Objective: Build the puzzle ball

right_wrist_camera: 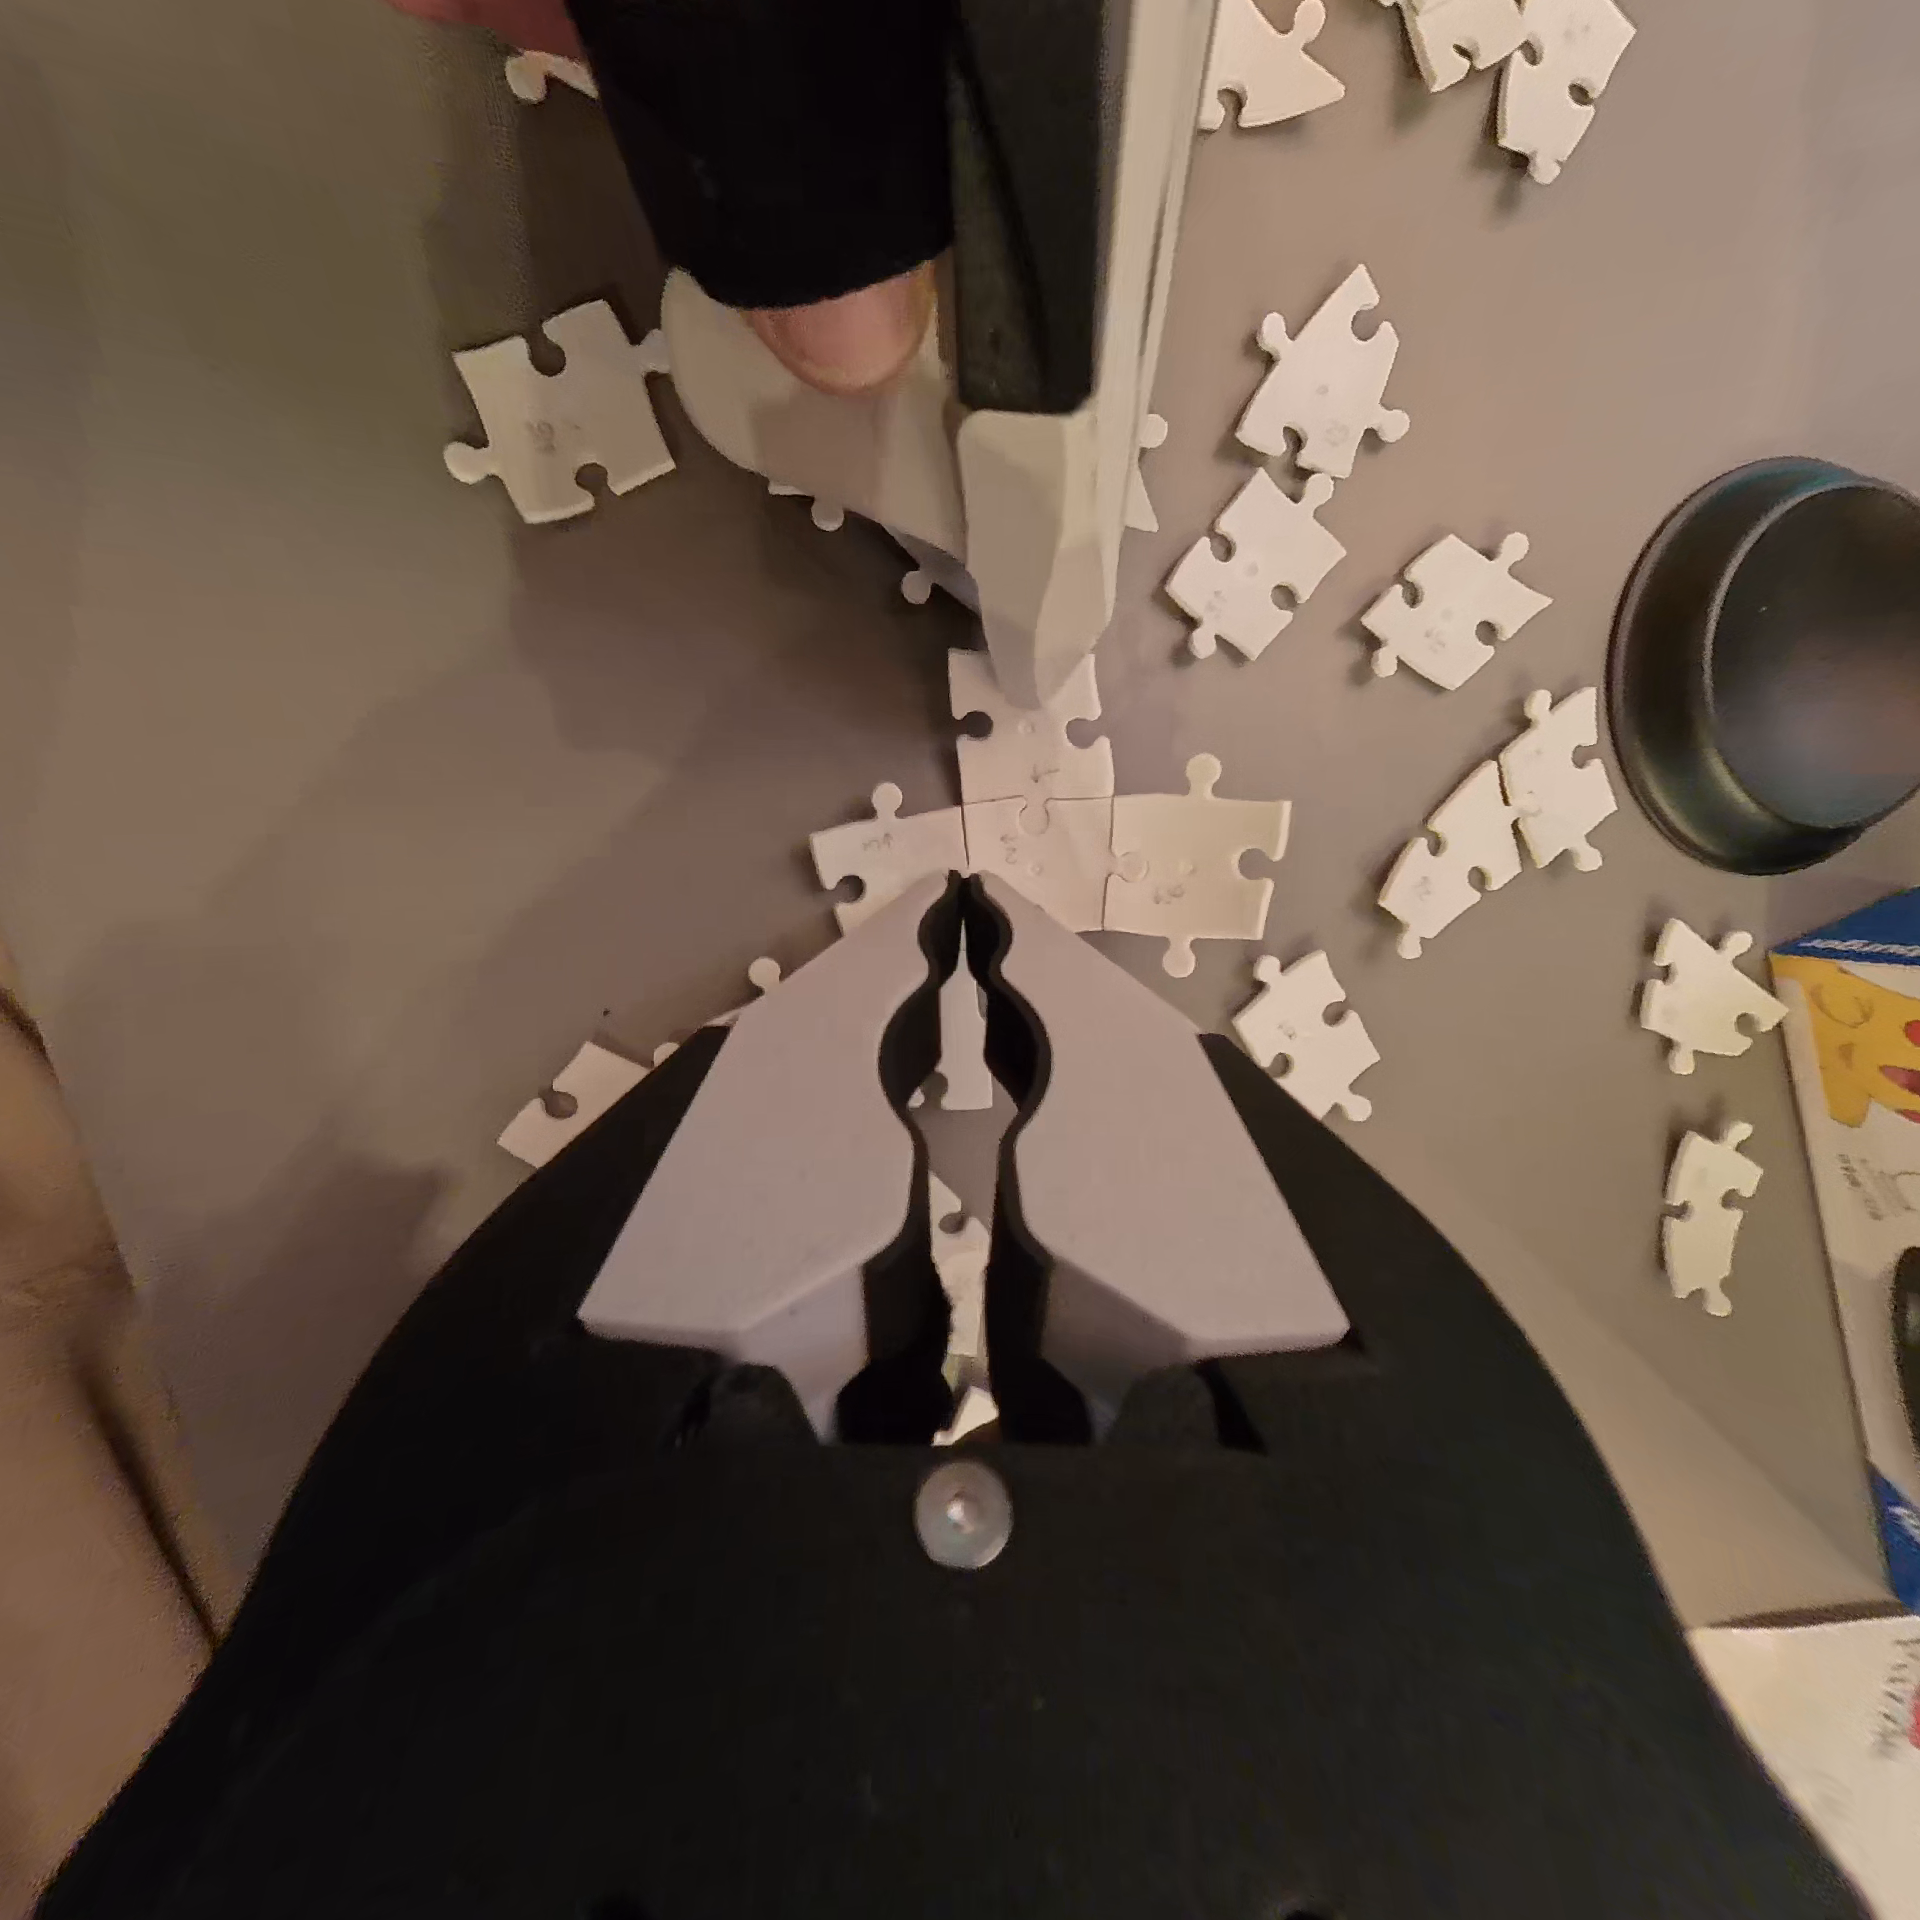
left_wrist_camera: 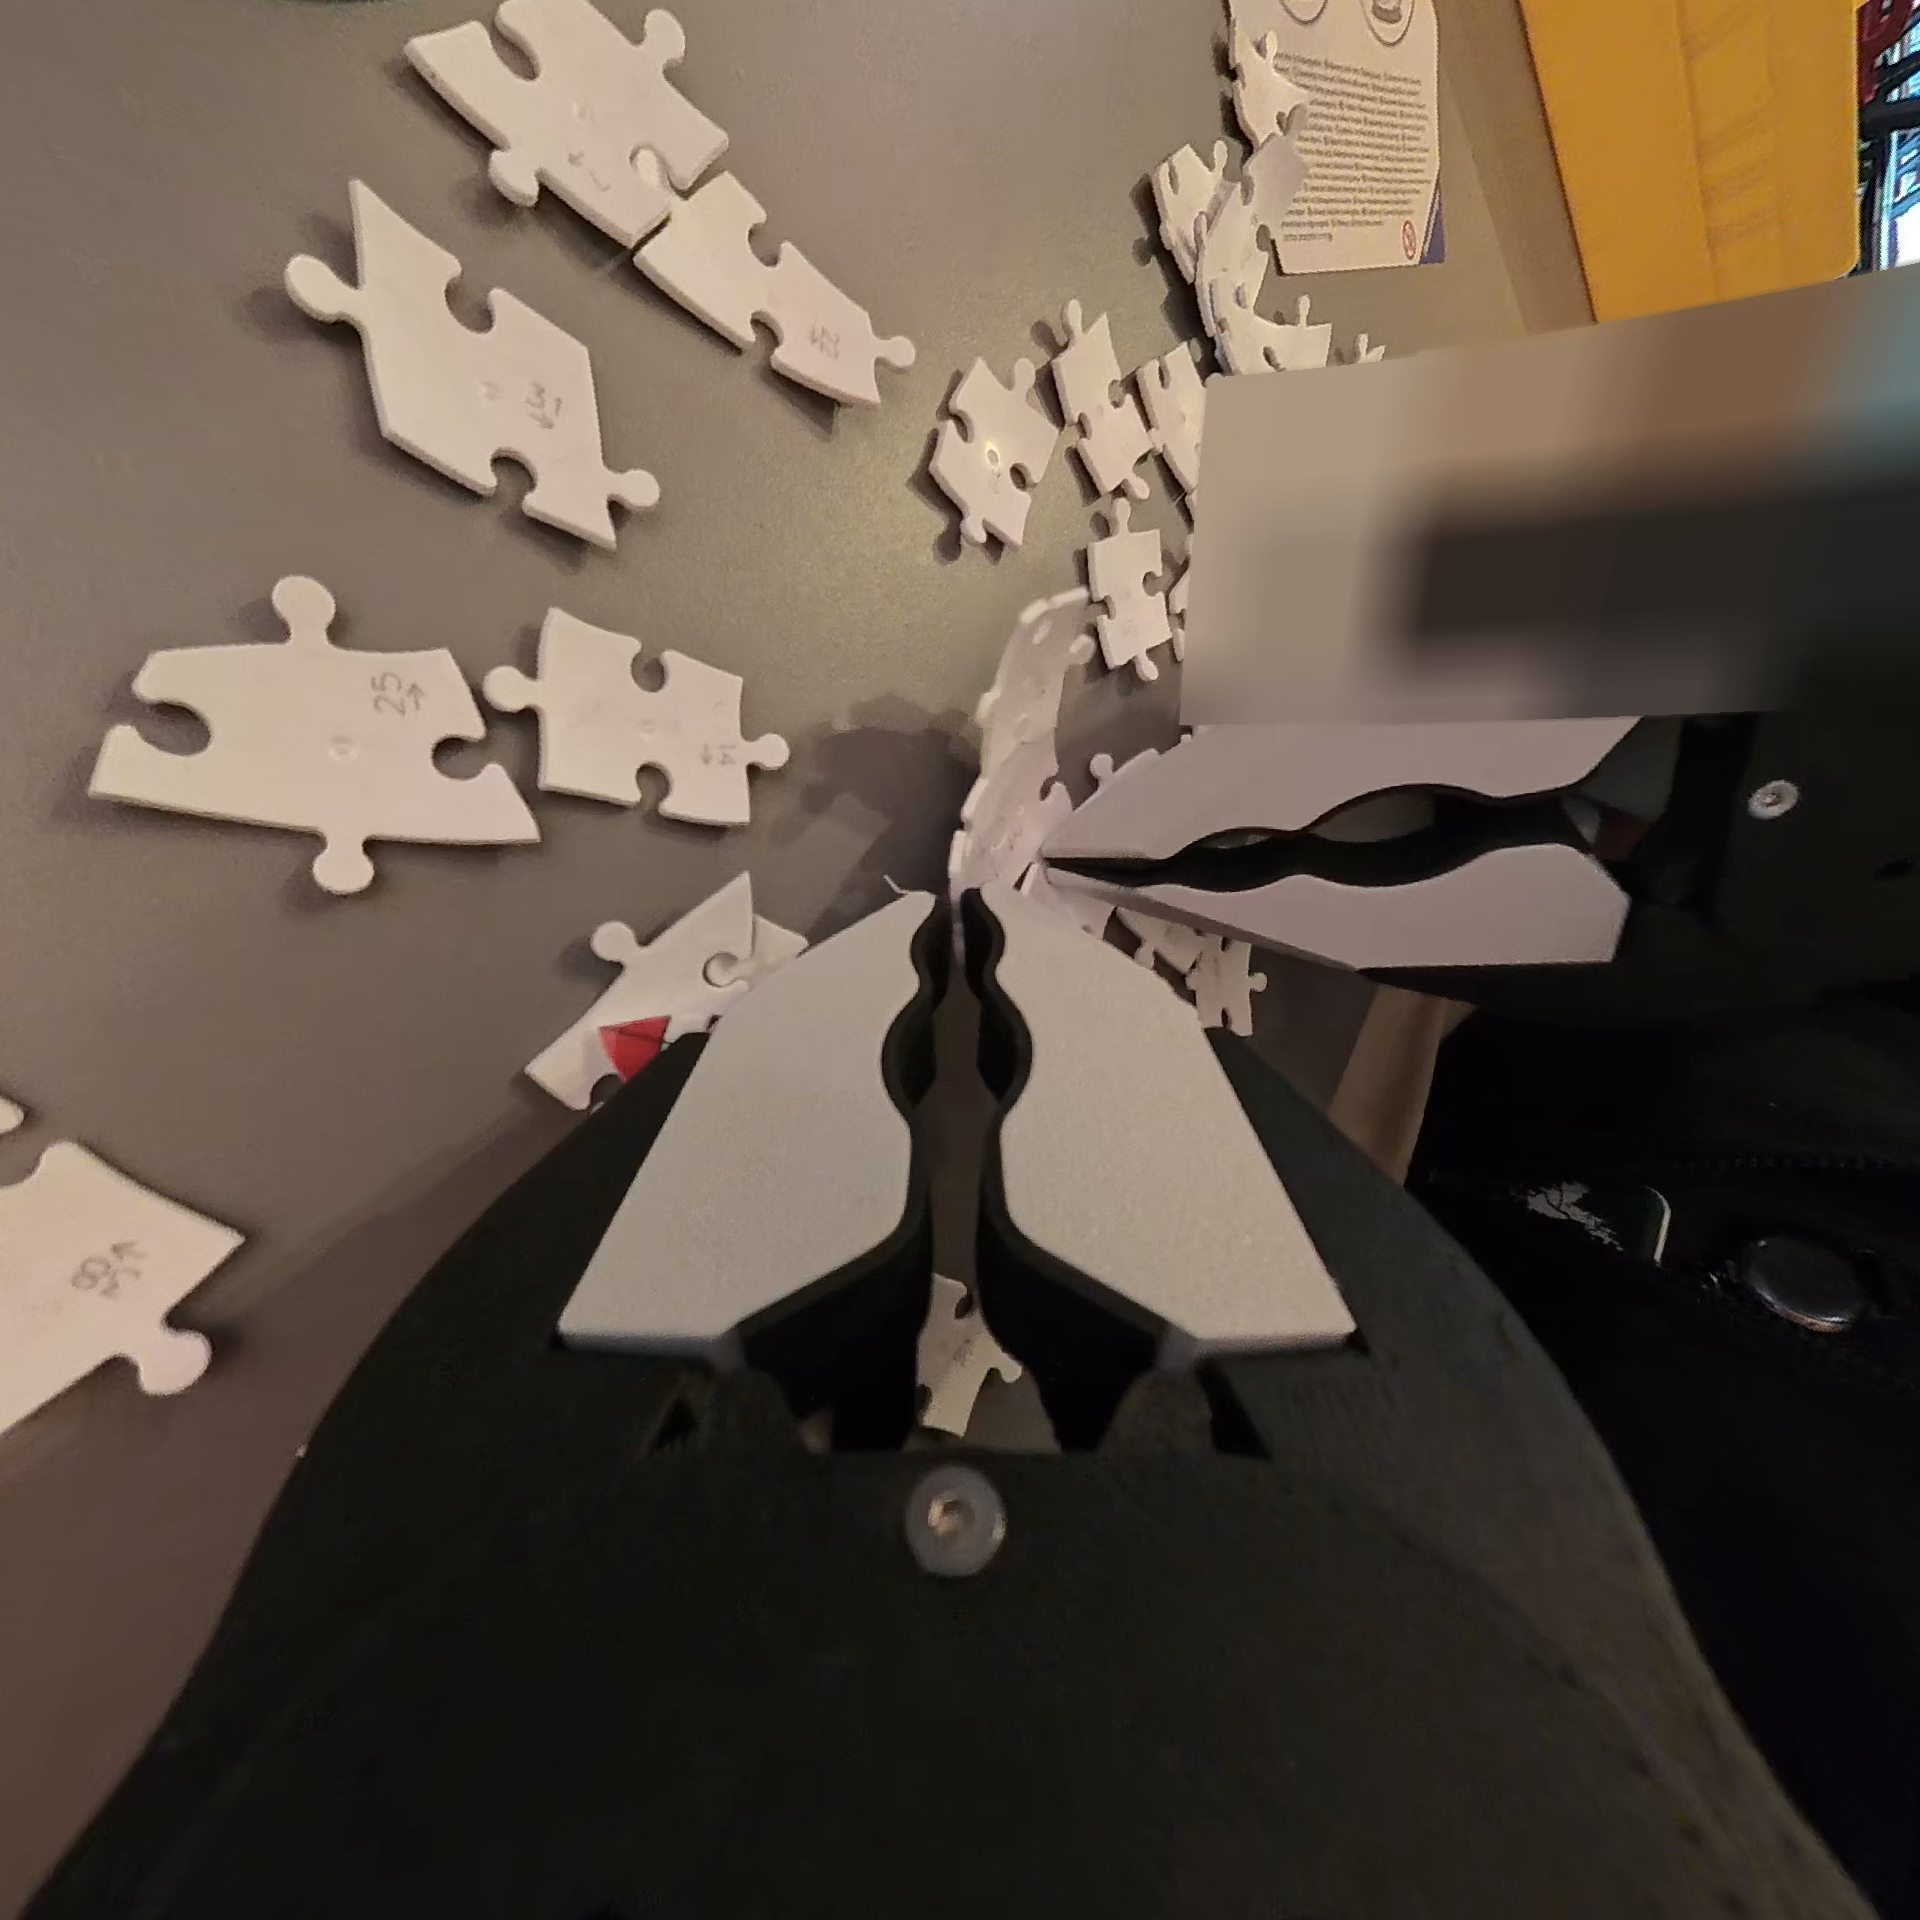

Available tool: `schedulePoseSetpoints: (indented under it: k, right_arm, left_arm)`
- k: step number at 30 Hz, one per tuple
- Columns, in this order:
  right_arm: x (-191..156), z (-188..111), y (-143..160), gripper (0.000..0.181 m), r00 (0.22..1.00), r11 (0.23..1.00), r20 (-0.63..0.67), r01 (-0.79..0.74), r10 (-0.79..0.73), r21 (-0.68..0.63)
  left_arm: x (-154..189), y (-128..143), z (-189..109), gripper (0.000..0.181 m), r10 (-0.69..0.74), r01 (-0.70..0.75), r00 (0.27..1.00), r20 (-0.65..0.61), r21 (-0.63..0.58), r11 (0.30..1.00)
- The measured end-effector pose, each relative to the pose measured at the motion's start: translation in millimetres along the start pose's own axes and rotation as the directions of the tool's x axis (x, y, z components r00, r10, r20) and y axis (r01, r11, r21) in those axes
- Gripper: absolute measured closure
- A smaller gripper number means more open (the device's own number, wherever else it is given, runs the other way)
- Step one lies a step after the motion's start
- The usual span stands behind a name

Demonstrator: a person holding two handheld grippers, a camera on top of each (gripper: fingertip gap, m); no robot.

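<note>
Right, both my claws are pinched onto the same curved cluster of joined white puzzle pieces (right_wrist_camera: pixel 1039 831), held just above the grey desk (right_wrist_camera: pixel 312 623).

Right claw (right_wrist_camera: pixel 961 894): tips nearly together, narrow, clamped on the near edge of the cluster's middle piece. Through the gap between its fingers I see more white piece below.

Left claw (left_wrist_camera: pixel 951 904): also narrow, tips meeting the cluster edge-on; in the right wrist view it comes in from the far side and grips the top piece (right_wrist_camera: pixel 1029 717) of the cluster. A thumb (right_wrist_camera: pixel 842 332) in a black sleeve sits on its white trigger.

Around the cluster: loose white puzzle pieces (left_wrist_camera: pixel 312 738), blank side up with small pencilled marks, scattered over the desk, some already joined in pairs (right_wrist_camera: pixel 1496 842).

Further out: round dark metal bowl (right_wrist_camera: pixel 1766 665) at right, corner of a blue-and-white printed box (right_wrist_camera: pixel 1849 1143) beyond the pieces, white printed leaflet (left_wrist_camera: pixel 1351 135) and yellow cardboard box (left_wrist_camera: pixel 1683 145) at the far desk edge.
</note>
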State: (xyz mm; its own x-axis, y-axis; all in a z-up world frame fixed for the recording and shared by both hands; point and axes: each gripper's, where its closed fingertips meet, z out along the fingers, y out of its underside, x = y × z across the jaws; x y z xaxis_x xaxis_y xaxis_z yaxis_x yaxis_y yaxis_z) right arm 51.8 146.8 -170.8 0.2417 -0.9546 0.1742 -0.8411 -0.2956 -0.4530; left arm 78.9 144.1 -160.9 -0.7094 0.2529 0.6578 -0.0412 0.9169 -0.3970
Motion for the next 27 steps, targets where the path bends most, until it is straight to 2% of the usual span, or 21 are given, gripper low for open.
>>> schedulePoseSetpoints:
  k: [8, 27]
  right_arm:
    - [-3.1, -6.4, -8.5, 0.181, 0.997, 0.997, 0.065, -0.048, 0.043, 0.063]
    - [-3.4, 2.1, -2.7, 0.181, 0.998, 0.997, 0.018, -0.068, 0.067, 0.046]
  left_arm:
    - [-0.9, 0.1, -0.2, 0.179, -0.002, 0.002, 1.0, 0.002, 0.002, 1.0]
    - [0.2, 2.4, 0.2, 0.179, -0.011, 0.011, 1.0, 0.007, 0.008, 1.0]
